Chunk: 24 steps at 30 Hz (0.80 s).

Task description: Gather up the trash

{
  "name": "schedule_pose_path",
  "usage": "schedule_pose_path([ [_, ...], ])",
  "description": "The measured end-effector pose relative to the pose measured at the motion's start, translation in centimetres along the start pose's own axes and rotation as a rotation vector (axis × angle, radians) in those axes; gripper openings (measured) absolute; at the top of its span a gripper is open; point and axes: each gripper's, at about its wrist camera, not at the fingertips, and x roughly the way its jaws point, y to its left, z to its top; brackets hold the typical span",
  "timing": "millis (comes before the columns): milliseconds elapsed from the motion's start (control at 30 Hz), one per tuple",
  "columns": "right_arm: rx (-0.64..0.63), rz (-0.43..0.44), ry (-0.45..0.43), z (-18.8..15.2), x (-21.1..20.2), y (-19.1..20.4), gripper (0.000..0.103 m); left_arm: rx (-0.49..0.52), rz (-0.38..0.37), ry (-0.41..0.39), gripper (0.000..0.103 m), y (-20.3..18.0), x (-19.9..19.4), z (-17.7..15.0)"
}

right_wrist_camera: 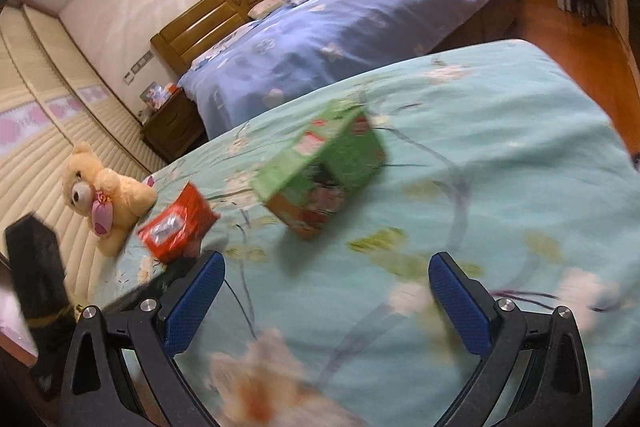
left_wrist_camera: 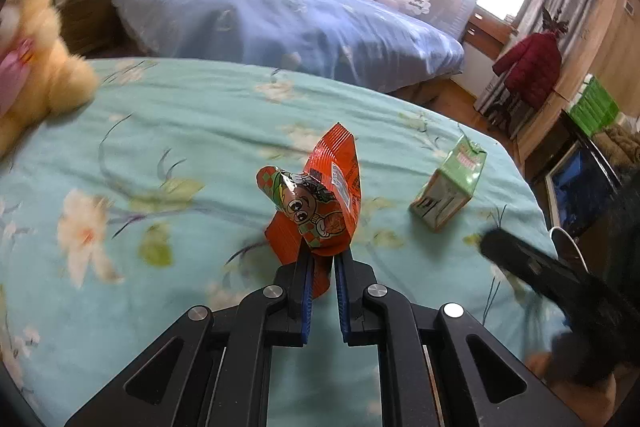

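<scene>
left claw point(left_wrist_camera: 323, 259): pinched tight on the red snack wrapper point(left_wrist_camera: 320, 203)
right claw point(right_wrist_camera: 326, 291): wide open, holding nothing
green carton point(right_wrist_camera: 320, 167): on the teal blanket point(right_wrist_camera: 500, 155), at 12 o'clock from the right claw
teddy bear point(right_wrist_camera: 100, 187): at 10 o'clock

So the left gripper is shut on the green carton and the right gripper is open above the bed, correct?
Not quite. The left gripper is shut on the orange snack wrapper, as the left wrist view shows; the green carton lies free on the bed. The right gripper is indeed open.
</scene>
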Motion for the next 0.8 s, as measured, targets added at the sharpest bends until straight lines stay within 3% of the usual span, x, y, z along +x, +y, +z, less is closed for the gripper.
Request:
schedule_pose_path([
  [267, -0.046, -0.131, -0.042, 2.3, 3.4, 2.7, 0.093, -0.035, -0.011, 0.012, 0.009, 1.3, -1.3, -1.5],
  [367, -0.044, -0.156, -0.034, 2.9, 4.1, 2.4, 0.075, -0.034, -0.01, 0.007, 0.009, 1.3, -1.6, -1.5],
  [433, -0.039, -0.142, -0.028, 2.9, 4.0, 1.8, 0.055, -0.034, -0.009, 0.008, 0.009, 1.3, -1.6, -1.5],
  [533, -0.063, -0.1, -0.026, 2.6, 2.7, 1.2, 0.039, -0.031, -0.004, 0.008, 0.009, 0.9, -1.6, -1.6],
  [800, -0.165, 0.015, 0.069, -0.6, -3.0, -0.8, 0.037, -0.024, -0.045, 0.016, 0.009, -1.1, -2.0, -2.6],
])
